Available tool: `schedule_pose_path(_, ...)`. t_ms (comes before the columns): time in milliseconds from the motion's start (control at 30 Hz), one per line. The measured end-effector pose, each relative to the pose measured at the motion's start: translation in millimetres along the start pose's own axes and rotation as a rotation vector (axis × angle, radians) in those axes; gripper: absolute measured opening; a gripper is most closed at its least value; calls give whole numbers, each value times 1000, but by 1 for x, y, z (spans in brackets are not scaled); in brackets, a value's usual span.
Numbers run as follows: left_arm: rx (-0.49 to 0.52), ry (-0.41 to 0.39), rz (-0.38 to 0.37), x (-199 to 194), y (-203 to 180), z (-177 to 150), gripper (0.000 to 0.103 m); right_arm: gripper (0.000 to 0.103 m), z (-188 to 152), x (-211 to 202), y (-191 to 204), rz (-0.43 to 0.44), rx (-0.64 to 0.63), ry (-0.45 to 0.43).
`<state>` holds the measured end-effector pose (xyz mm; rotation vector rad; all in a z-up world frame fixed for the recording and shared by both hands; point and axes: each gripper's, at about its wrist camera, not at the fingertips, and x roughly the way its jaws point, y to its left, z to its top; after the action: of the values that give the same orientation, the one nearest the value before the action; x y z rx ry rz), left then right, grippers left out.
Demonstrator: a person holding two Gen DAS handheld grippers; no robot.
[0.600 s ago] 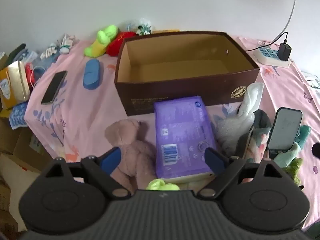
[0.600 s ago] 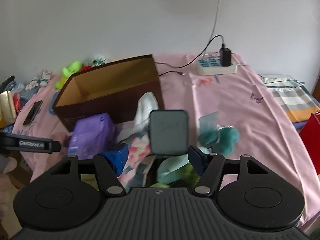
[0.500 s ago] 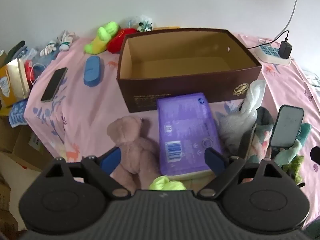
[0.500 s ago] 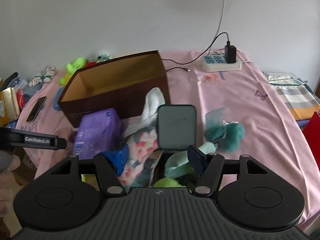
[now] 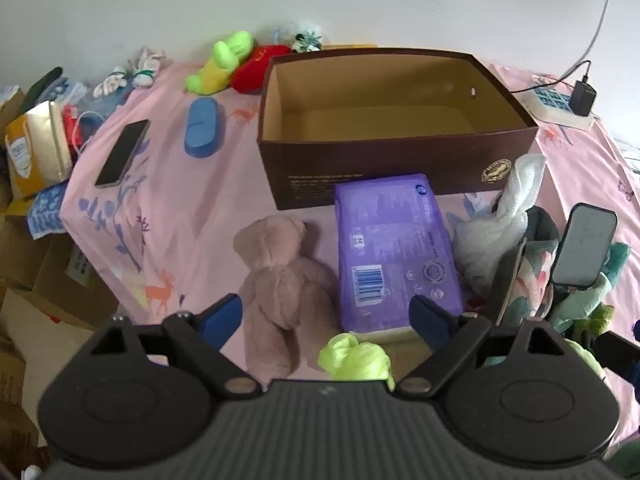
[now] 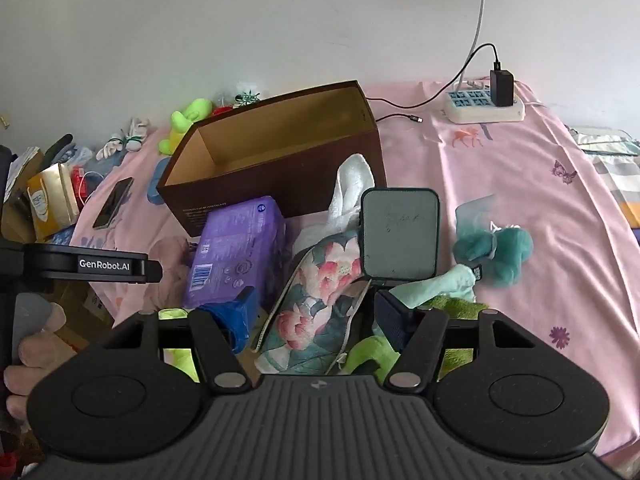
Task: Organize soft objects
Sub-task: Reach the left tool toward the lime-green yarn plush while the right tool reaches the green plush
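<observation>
An empty brown cardboard box stands open on the pink bed; it also shows in the right wrist view. In front of it lie a pink teddy bear, a purple soft pack and a white cloth. My left gripper is open, hovering above the bear and the pack, holding nothing. My right gripper is open above a floral pouch, near a teal plush and a green plush.
A dark phone on a stand rises among the soft pile. A green and red plush, a blue case and a flat phone lie left of the box. A power strip lies at the back right. Cartons stand off the bed's left edge.
Both grippers have drawn back and up from the pile, so the box and soft things sit lower and farther in view. Nothing was taken hold of.
</observation>
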<state>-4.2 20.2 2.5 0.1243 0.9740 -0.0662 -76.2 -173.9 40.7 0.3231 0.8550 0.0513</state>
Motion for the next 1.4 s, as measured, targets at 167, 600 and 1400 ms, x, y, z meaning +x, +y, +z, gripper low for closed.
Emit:
schedule_pose_path(167, -32, -2, 27, -7, -5, -2, 91, 49, 4, -2, -11, 29, -28, 16)
schedule_pose_path(600, -74, 26, 82, -14, -22, -15, 91, 49, 3, 6, -18, 90, -63, 103)
schedule_pose_path(1400, -38, 162, 55, 1, -26, -43, 91, 48, -5, 6, -35, 45, -17, 187)
